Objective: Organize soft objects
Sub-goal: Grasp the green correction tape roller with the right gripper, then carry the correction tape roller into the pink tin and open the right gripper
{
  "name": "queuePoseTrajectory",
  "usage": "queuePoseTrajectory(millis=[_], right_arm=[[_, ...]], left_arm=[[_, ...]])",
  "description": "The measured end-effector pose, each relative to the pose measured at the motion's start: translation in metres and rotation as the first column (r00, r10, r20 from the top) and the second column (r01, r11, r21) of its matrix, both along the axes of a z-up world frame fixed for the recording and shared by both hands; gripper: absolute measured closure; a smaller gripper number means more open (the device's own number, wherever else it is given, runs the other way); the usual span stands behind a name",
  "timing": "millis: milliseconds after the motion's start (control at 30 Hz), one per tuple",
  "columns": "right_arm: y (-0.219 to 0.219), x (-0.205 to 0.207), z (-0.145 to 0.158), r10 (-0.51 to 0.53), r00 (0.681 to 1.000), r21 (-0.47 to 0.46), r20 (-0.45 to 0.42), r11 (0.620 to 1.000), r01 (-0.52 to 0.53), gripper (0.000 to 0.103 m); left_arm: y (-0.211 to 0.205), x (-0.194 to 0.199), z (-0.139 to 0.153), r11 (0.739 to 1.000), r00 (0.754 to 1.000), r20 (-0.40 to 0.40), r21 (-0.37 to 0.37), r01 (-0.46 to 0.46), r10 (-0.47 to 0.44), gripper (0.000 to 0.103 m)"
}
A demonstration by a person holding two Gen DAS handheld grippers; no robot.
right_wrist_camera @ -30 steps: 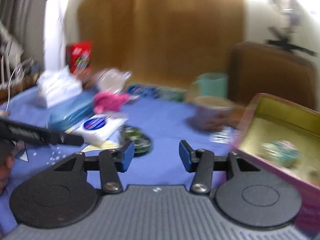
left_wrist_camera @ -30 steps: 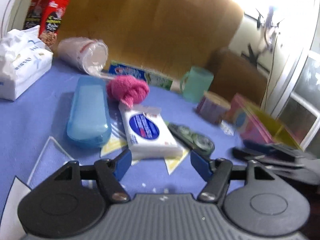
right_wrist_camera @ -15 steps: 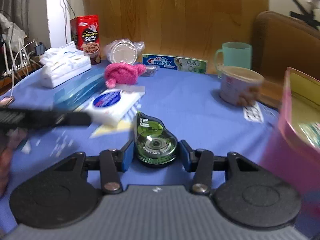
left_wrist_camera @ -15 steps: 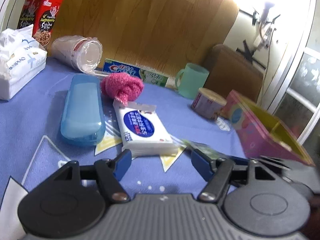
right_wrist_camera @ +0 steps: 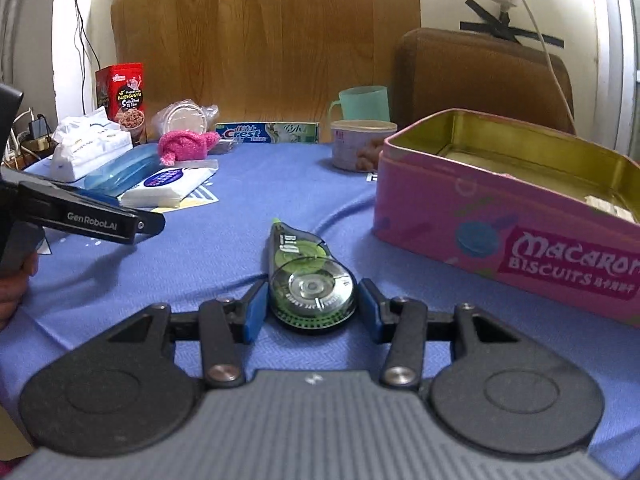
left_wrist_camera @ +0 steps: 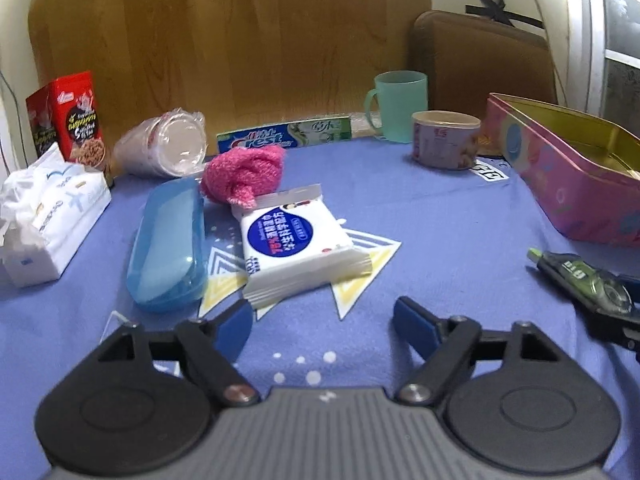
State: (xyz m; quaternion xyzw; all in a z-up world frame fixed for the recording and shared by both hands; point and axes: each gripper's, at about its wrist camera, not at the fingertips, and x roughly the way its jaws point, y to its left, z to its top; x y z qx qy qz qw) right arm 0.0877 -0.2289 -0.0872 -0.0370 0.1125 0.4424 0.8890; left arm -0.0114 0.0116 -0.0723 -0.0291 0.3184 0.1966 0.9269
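A pink fuzzy cloth [left_wrist_camera: 243,175] lies at the back of the blue tablecloth, touching a white wet-wipes pack [left_wrist_camera: 296,247]; both also show in the right wrist view, cloth [right_wrist_camera: 186,145] and pack [right_wrist_camera: 168,186]. A white tissue pack [left_wrist_camera: 48,220] lies far left. My left gripper [left_wrist_camera: 323,326] is open and empty, just short of the wipes pack. My right gripper [right_wrist_camera: 311,310] has its jaws around a green correction-tape dispenser [right_wrist_camera: 308,276] lying on the cloth; small gaps show beside each pad. A pink biscuit tin [right_wrist_camera: 516,208] stands open at the right.
A blue plastic case [left_wrist_camera: 170,240] lies left of the wipes. A red snack box [left_wrist_camera: 70,120], a tipped clear cup [left_wrist_camera: 164,148], a toothpaste box [left_wrist_camera: 284,138], a green mug [left_wrist_camera: 398,106] and a small tub [left_wrist_camera: 446,144] line the back edge.
My right gripper swung left from the tin and came down around the tape dispenser. My left gripper backed off slightly from the wipes pack and stayed open.
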Motion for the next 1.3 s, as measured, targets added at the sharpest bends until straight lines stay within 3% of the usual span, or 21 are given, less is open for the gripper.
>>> queuePoseTrajectory(millis=[367, 533, 700, 867, 967, 1000, 1067, 1167, 1233, 1300], right_arm=[[-0.006, -0.006, 0.004, 0.006, 0.999, 0.065, -0.038, 0.998, -0.003, 0.052], [-0.003, -0.02, 0.013, 0.004, 0.999, 0.065, 0.053, 0.998, -0.008, 0.052], [0.005, -0.014, 0.005, 0.043, 0.998, 0.058, -0.044, 0.997, -0.04, 0.052], [0.004, -0.019, 0.006, 0.046, 0.998, 0.073, -0.05, 0.996, -0.042, 0.052], [-0.005, -0.017, 0.012, 0.037, 0.999, 0.106, -0.039, 0.994, -0.033, 0.052], [-0.009, -0.016, 0.014, 0.033, 0.999, 0.119, -0.032, 0.992, -0.029, 0.052], [-0.016, -0.014, 0.018, 0.017, 1.0, 0.145, -0.026, 0.989, -0.013, 0.052], [-0.024, -0.009, 0.022, -0.016, 1.0, 0.167, -0.017, 0.986, 0.019, 0.052], [-0.032, -0.008, 0.024, -0.054, 0.999, 0.176, 0.006, 0.983, 0.052, 0.052], [-0.044, -0.008, 0.029, -0.095, 0.995, 0.198, 0.042, 0.977, 0.085, 0.052]], left_arm=[[0.013, 0.004, 0.0, 0.999, 1.0, -0.015, -0.027, -0.022, 0.021, 0.008], [0.013, 0.004, 0.0, 0.999, 1.0, -0.015, -0.028, -0.023, 0.023, 0.008], [0.013, 0.005, -0.001, 0.999, 1.0, -0.017, -0.024, -0.022, 0.021, 0.007], [0.015, 0.006, 0.0, 0.999, 0.999, -0.024, -0.021, -0.027, 0.026, 0.005], [0.017, 0.011, 0.004, 0.996, 0.999, -0.03, -0.08, -0.036, 0.034, 0.008], [0.015, 0.014, 0.007, 0.993, 1.0, -0.023, -0.113, -0.013, 0.01, 0.014], [0.005, 0.026, 0.018, 0.967, 0.996, 0.011, -0.24, 0.085, -0.085, 0.024], [-0.014, 0.044, 0.035, 0.893, 0.977, 0.081, -0.397, 0.213, -0.197, 0.025], [-0.03, 0.058, 0.046, 0.85, 0.96, 0.119, -0.446, 0.279, -0.252, 0.025], [-0.049, 0.07, 0.059, 0.839, 0.946, 0.138, -0.437, 0.324, -0.293, 0.031]])
